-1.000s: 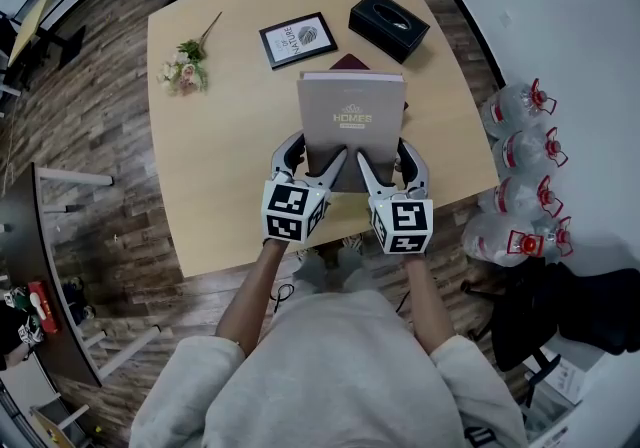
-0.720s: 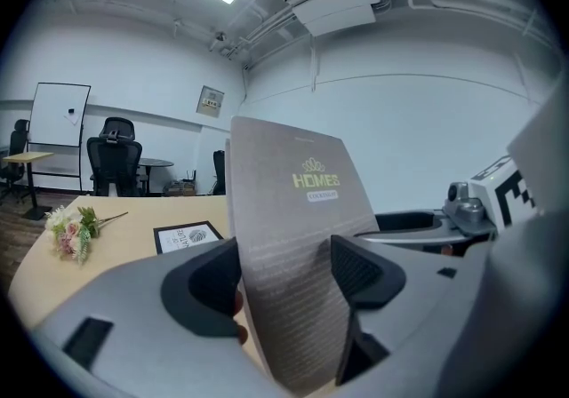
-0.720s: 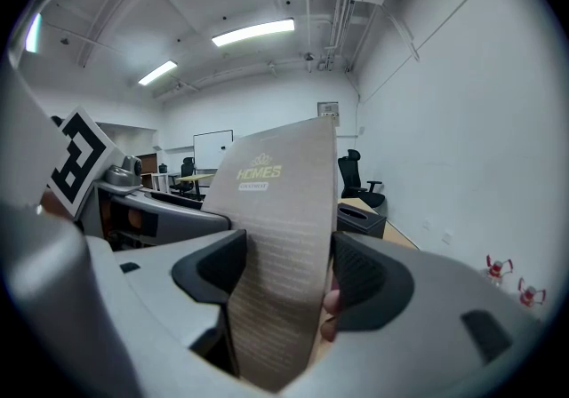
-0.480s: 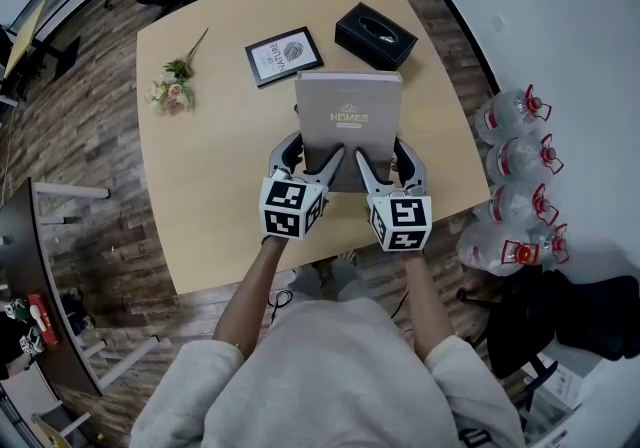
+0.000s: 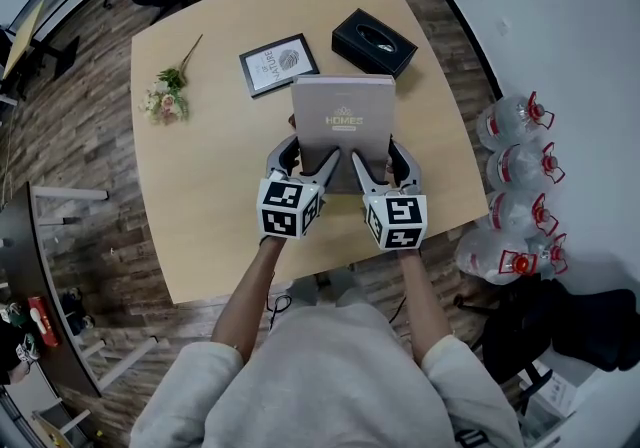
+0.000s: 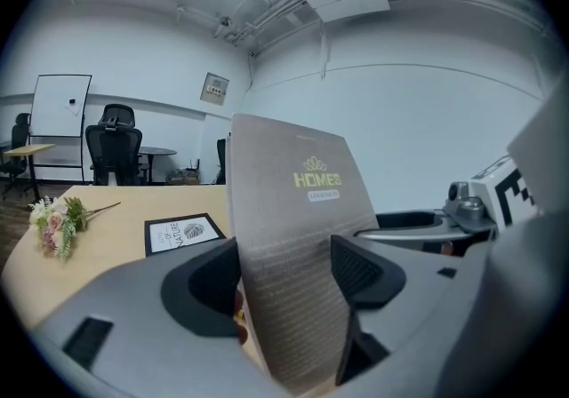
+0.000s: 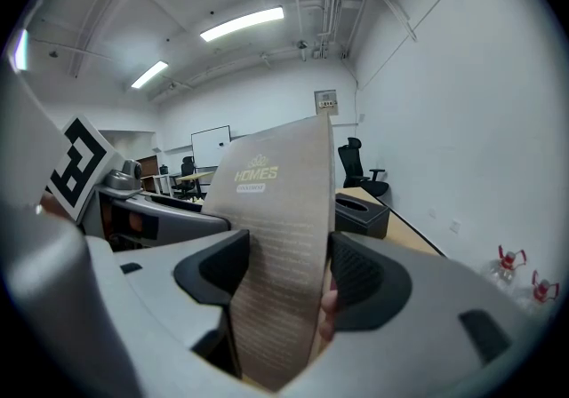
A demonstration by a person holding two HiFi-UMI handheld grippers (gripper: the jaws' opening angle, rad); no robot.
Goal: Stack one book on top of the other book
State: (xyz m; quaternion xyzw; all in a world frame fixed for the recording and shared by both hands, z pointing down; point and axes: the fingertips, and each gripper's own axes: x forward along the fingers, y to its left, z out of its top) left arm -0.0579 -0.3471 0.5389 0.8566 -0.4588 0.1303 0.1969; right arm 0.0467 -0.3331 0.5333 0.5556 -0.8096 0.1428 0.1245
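A grey-brown book titled HOMES is held flat over the table, gripped at its near edge by both grippers. My left gripper is shut on the near left part of its cover. My right gripper clamps the near right part, its jaws still closing on it. In both gripper views the book runs out between the pads. The other book is hidden under the held one; only a dark sliver shows at its left edge.
Beyond the book lie a framed print and a black tissue box. A flower sprig lies at the far left of the table. Several water bottles stand on the floor to the right.
Both grippers carried the HOMES book forward and a little lower. The maroon book that showed beyond its far edge is now covered by it.
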